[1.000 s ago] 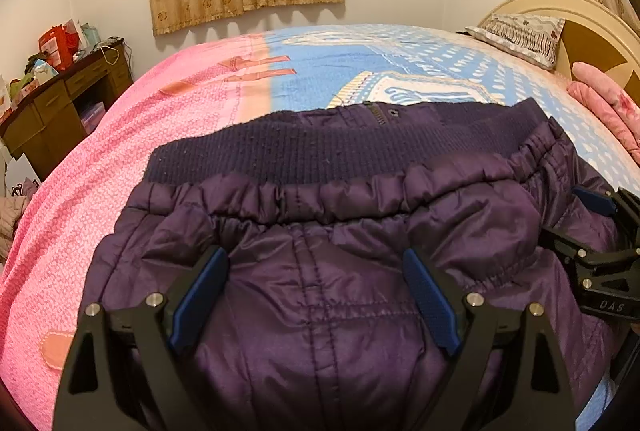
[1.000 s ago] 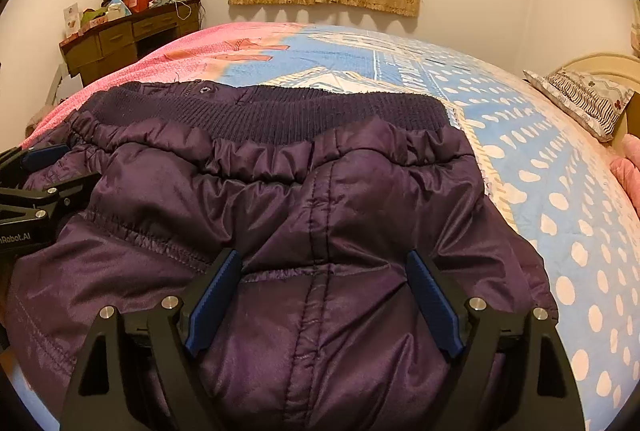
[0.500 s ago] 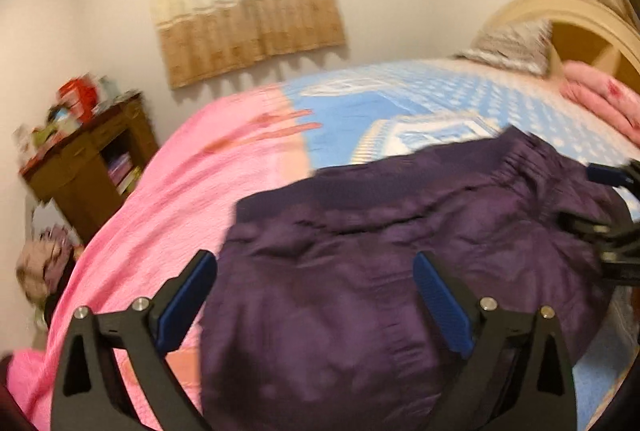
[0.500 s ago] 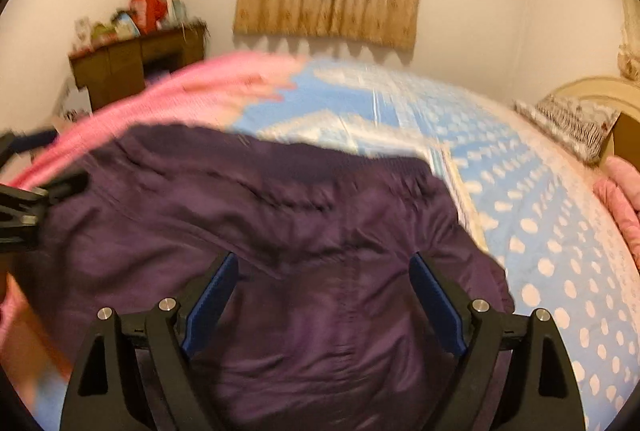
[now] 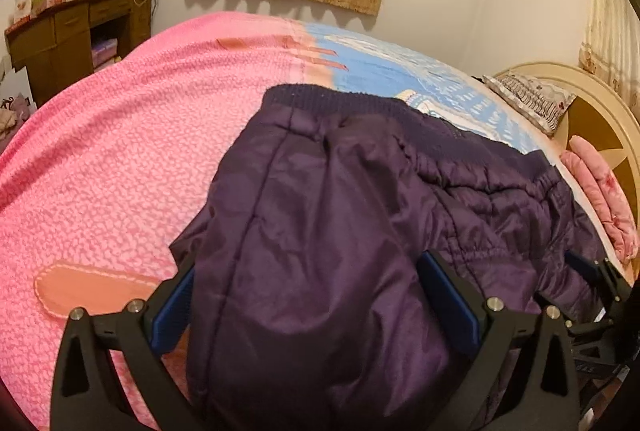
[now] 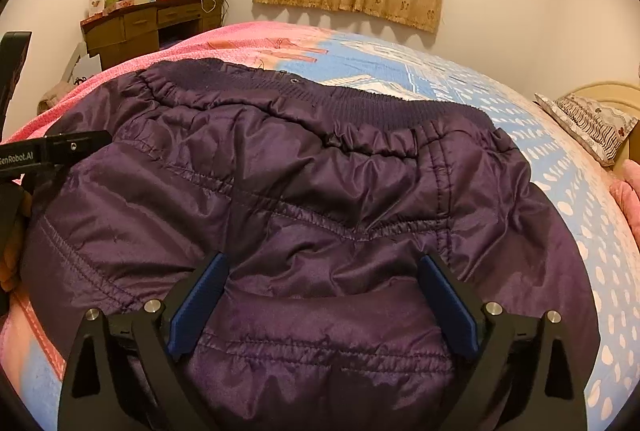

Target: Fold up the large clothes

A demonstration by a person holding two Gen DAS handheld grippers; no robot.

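A dark purple padded jacket [image 5: 340, 231] lies folded on the bed, its knit ribbed hem [image 6: 360, 99] at the far edge. It also fills the right wrist view [image 6: 300, 199]. My left gripper [image 5: 312, 295] is open, its blue pads on either side of the jacket's near left part. My right gripper [image 6: 320, 303] is open over the near edge of the jacket. The right gripper shows at the right edge of the left wrist view [image 5: 596, 283], and the left gripper at the left edge of the right wrist view [image 6: 52, 151].
The bed has a pink blanket [image 5: 100, 171] on the left and a blue dotted sheet [image 6: 560, 171] on the right. A wooden desk [image 5: 76, 35] with clutter stands at the back left. A pillow [image 5: 532, 99], headboard [image 5: 592, 111] and pink bedding [image 5: 600, 191] lie right.
Both grippers lifted and swung during the blur, then came back down. The left gripper has shifted left, so more pink blanket shows. The jacket's left part now lies folded over.
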